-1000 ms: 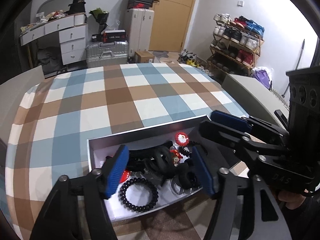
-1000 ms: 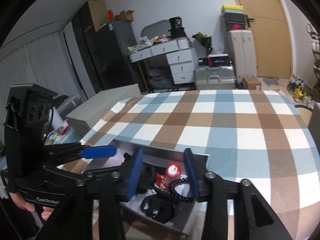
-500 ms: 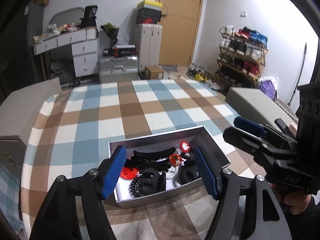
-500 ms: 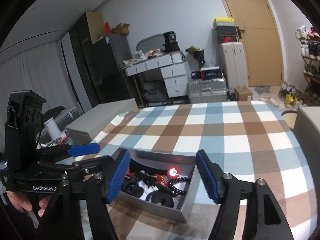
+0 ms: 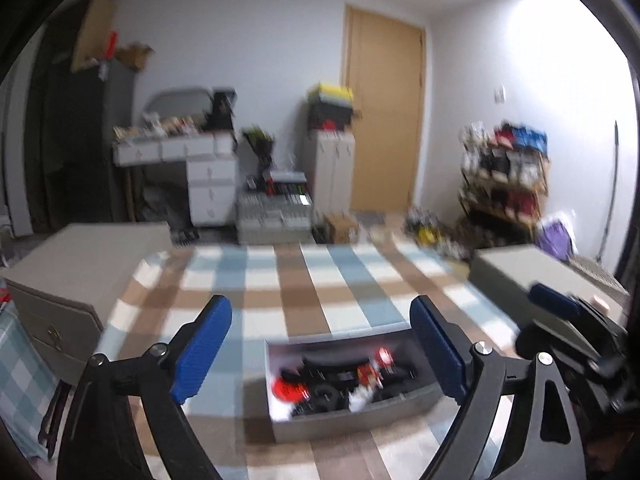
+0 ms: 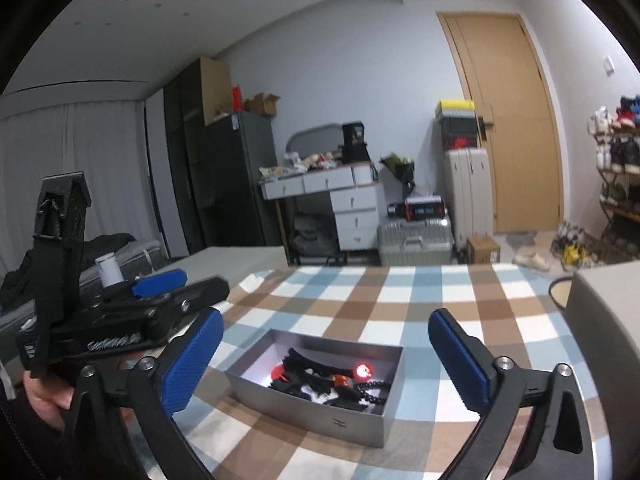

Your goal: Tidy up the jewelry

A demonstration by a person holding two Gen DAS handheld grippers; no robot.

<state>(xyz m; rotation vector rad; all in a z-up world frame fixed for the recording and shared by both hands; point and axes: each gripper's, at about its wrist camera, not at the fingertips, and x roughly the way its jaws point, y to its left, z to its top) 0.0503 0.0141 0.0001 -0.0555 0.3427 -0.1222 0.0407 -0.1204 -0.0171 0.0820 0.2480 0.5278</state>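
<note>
The grey box (image 6: 316, 390) of jewelry sits on the checked counter (image 6: 400, 304), holding black hair clips (image 6: 316, 364), a bead bracelet (image 6: 370, 390) and red pieces. The left gripper (image 5: 320, 352) and right gripper (image 6: 324, 360) hang above and apart from it, jaws wide and empty. Judged step: between picks. The next move requires descending onto one item.

I pull my left gripper (image 5: 320, 350) and right gripper (image 6: 326, 354) up and back from the shallow grey metal jewelry box (image 6: 352, 424); both sets of blue-padded jaws spread wider, and the box now sits farther ahead of them.
</note>
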